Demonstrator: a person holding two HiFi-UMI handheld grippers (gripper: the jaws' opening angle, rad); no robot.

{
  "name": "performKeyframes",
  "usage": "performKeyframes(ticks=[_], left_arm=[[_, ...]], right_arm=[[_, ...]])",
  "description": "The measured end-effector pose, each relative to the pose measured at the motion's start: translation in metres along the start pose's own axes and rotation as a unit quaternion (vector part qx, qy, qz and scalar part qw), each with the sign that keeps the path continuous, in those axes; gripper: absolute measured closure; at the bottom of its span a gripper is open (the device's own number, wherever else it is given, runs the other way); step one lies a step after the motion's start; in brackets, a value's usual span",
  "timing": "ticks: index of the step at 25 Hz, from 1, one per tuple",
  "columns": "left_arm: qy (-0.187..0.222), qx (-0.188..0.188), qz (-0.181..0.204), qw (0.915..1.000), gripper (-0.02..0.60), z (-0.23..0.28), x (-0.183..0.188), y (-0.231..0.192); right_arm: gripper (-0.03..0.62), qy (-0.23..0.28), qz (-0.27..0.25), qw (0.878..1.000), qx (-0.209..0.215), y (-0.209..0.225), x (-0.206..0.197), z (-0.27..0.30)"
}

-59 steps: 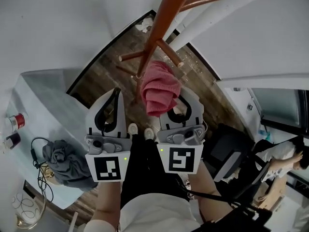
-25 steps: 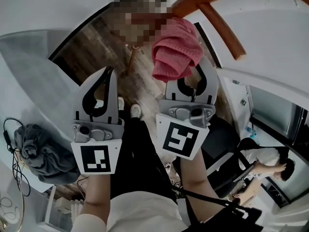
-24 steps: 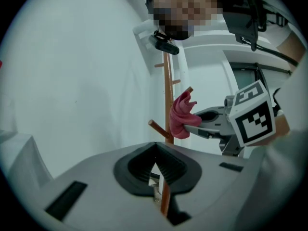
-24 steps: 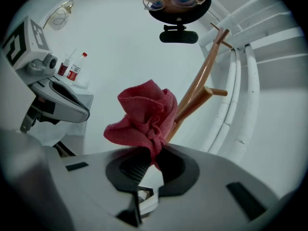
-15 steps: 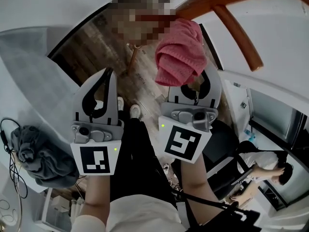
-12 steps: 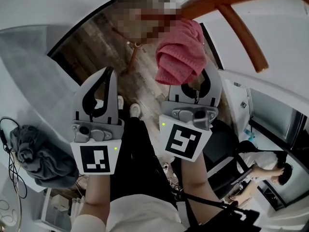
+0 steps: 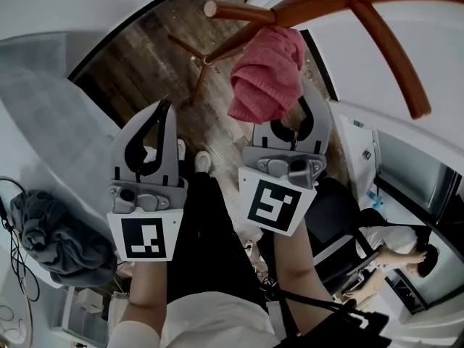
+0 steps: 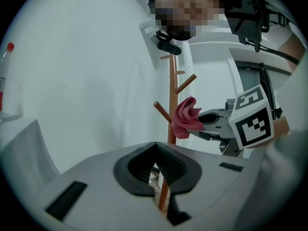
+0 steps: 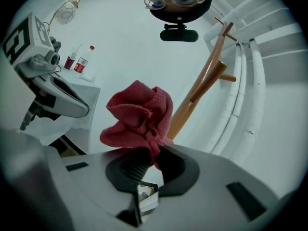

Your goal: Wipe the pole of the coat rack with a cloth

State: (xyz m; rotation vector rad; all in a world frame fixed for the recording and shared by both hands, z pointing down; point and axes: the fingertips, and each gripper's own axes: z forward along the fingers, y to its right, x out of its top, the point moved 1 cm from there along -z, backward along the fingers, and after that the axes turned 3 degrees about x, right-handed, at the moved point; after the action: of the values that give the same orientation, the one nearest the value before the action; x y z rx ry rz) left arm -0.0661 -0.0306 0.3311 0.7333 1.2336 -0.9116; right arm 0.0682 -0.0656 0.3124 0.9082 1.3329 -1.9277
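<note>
The brown wooden coat rack pole [image 7: 319,2] slants down to its base [image 7: 205,58] on the floor. My right gripper [image 7: 286,106] is shut on a bunched pink cloth [image 7: 265,72], which lies against the pole just below a side peg [image 7: 395,56]. In the right gripper view the cloth [image 9: 139,115] rises from the closed jaws of the gripper [image 9: 151,154], with the pole [image 9: 202,86] behind it. My left gripper [image 7: 167,109] is shut and holds nothing. In its own view it [image 8: 155,146] faces the pole [image 8: 172,97] and the cloth [image 8: 186,116].
A white table [image 7: 43,129] at the left carries a grey cloth heap [image 7: 45,232] and red-capped bottles [image 9: 82,60]. White pipes [image 9: 250,81] run behind the rack. A seated person [image 7: 395,239] and a black chair [image 7: 337,223] are at the lower right.
The right gripper has carried the pink cloth from low on the pole, near the bottom pegs, up to a higher side peg. The left gripper stays shut in the same place.
</note>
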Motion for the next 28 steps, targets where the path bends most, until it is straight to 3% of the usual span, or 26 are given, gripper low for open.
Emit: performKeyframes(ticks=[28], left_arm=[[-0.020,0.031,-0.017,0.9992,0.568,0.002,-0.032,-0.019]], right_arm=[[0.545,-0.034,-0.040,0.997,0.057,-0.041,-0.044,0.023]])
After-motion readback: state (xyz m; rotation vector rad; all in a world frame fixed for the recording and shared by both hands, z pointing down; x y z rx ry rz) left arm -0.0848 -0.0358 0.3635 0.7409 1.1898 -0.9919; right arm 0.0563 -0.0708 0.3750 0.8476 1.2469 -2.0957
